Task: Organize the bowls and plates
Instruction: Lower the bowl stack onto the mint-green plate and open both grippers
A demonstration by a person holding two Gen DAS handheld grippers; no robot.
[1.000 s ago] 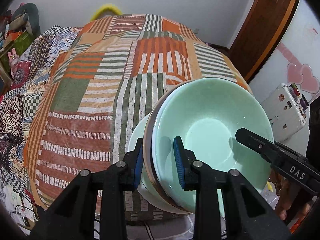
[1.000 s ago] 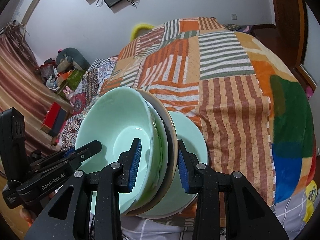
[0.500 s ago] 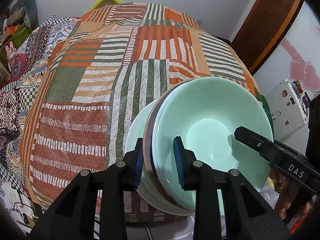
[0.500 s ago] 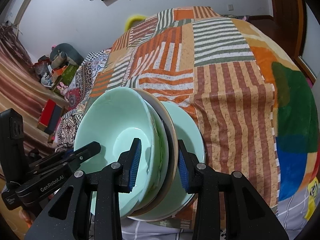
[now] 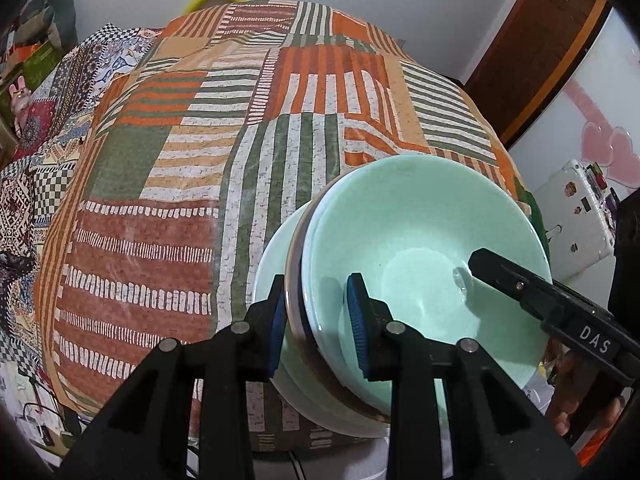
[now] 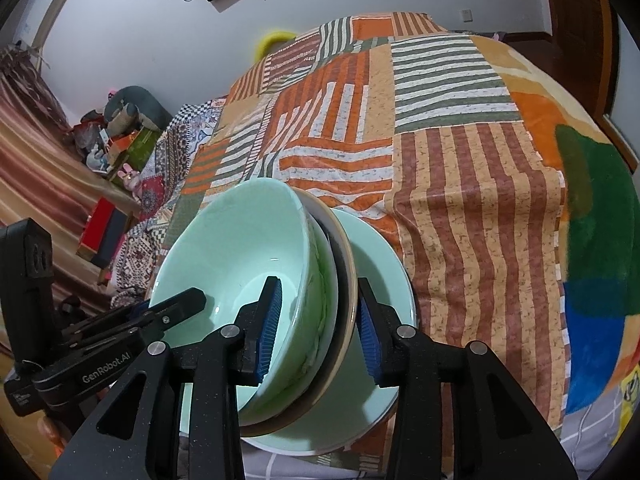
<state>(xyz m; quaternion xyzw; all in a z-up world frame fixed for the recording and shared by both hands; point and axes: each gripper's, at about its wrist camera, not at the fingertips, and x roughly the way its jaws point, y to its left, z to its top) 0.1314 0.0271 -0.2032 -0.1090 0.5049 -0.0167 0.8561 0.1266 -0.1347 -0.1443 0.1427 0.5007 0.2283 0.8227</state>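
A stack of dishes sits at the near edge of the patchwork bed cover (image 5: pixel 180 160): a mint green bowl (image 5: pixel 420 240) (image 6: pixel 232 248) on top, a brown-rimmed plate (image 5: pixel 294 280) (image 6: pixel 348 264) under it, and a wide mint green plate (image 5: pixel 266 268) (image 6: pixel 380 264) at the bottom. My left gripper (image 5: pixel 316 320) is shut on the bowl's rim and the brown plate's rim together. Across the stack, my right gripper (image 6: pixel 318 328) straddles the same rims and its jaws are opening. One of its fingers (image 5: pixel 520 288) reaches into the bowl.
The bed cover (image 6: pixel 480 160) stretches far behind the stack. A white sticker-covered case (image 5: pixel 576 208) and a brown door (image 5: pixel 552 40) stand to the right. Toys and boxes (image 6: pixel 120 132) crowd the far left corner. A hand (image 5: pixel 568 400) holds the right gripper.
The stack and both grippers have sunk a little toward the bed's near edge. The right gripper's pads stand slightly wider around the rims.
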